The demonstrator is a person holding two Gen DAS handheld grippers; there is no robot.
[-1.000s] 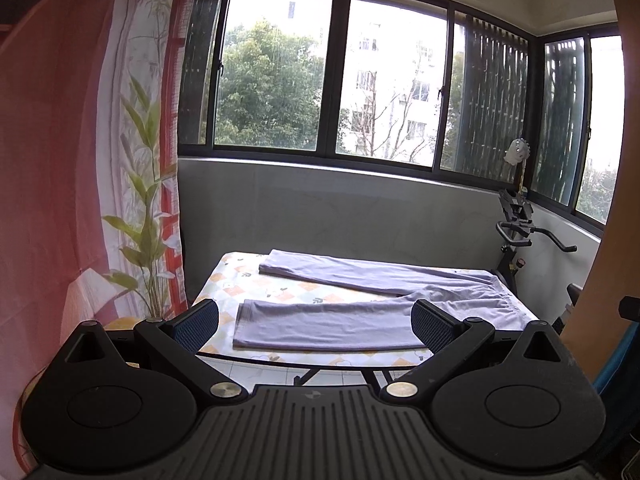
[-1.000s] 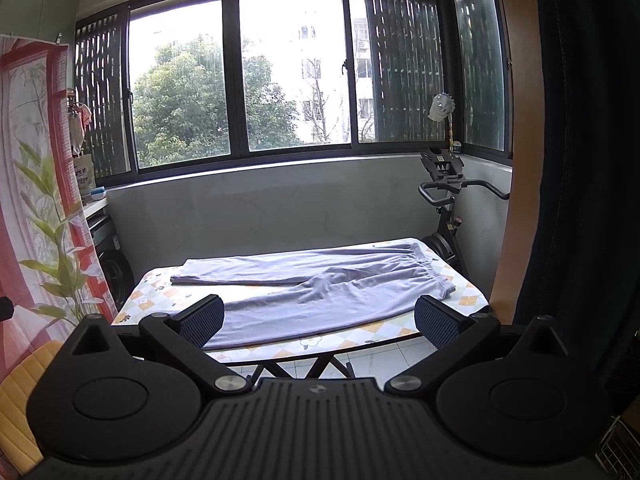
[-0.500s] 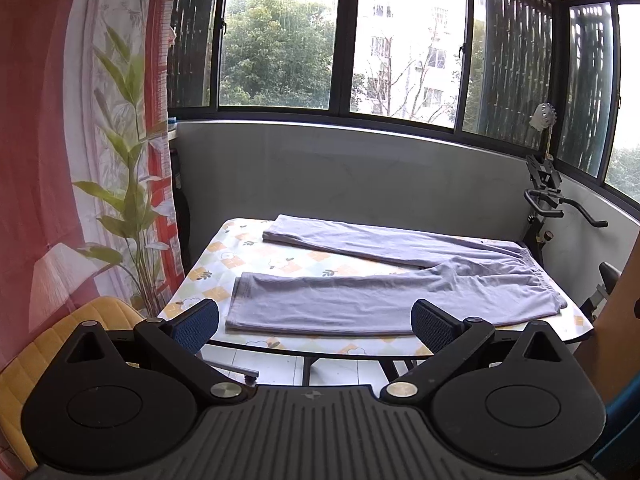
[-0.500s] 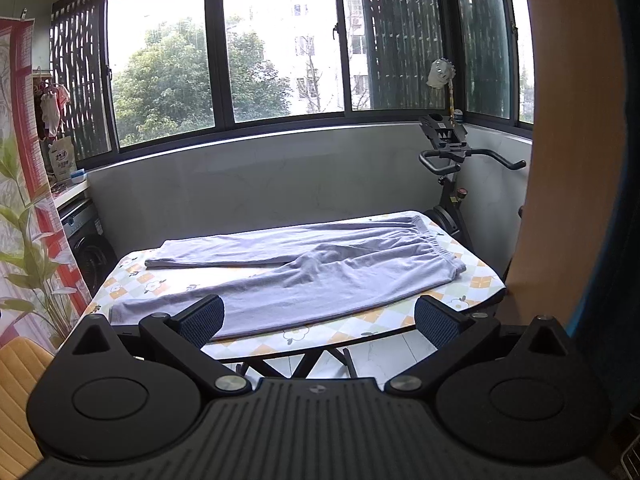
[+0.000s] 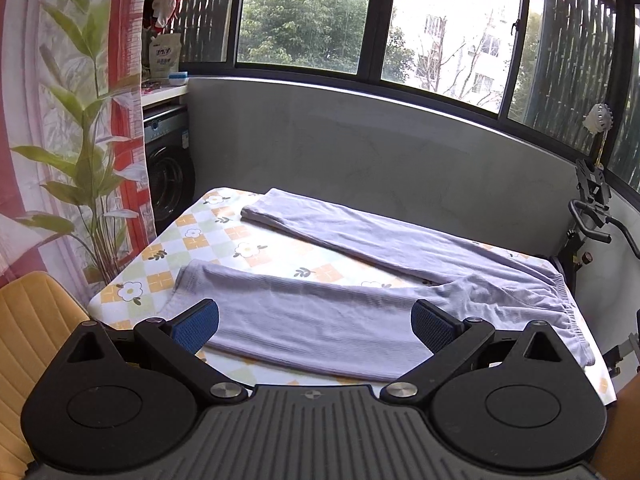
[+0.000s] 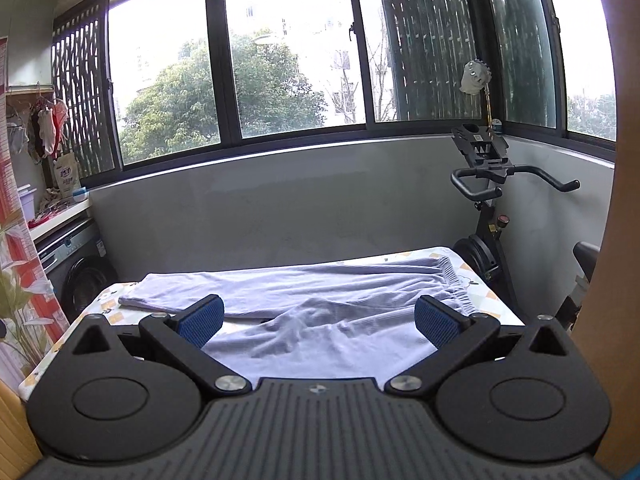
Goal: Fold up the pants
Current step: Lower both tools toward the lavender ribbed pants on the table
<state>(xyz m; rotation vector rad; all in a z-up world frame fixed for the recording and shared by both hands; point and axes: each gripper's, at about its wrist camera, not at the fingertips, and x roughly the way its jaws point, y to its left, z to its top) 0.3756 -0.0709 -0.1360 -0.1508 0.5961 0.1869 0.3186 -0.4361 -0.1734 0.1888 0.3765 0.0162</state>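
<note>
Lavender pants point(image 5: 328, 312) lie flat on a table with a flower-patterned cloth point(image 5: 200, 240), legs spread in a V toward the left, waistband at the right. My left gripper point(image 5: 314, 326) is open and empty, above the near leg close to its cuff. In the right wrist view the pants point(image 6: 320, 320) fill the table; my right gripper point(image 6: 318, 322) is open and empty, above the crotch and hip area near the front edge.
A yellow chair point(image 5: 32, 332) stands at the table's near left. A washing machine point(image 5: 168, 168) and plant curtain point(image 5: 72, 120) are at the left. An exercise bike point(image 6: 492, 216) stands right of the table. A grey wall and windows lie behind.
Both grippers have moved forward to the table and now hover over the pants. Both stay open and empty.
</note>
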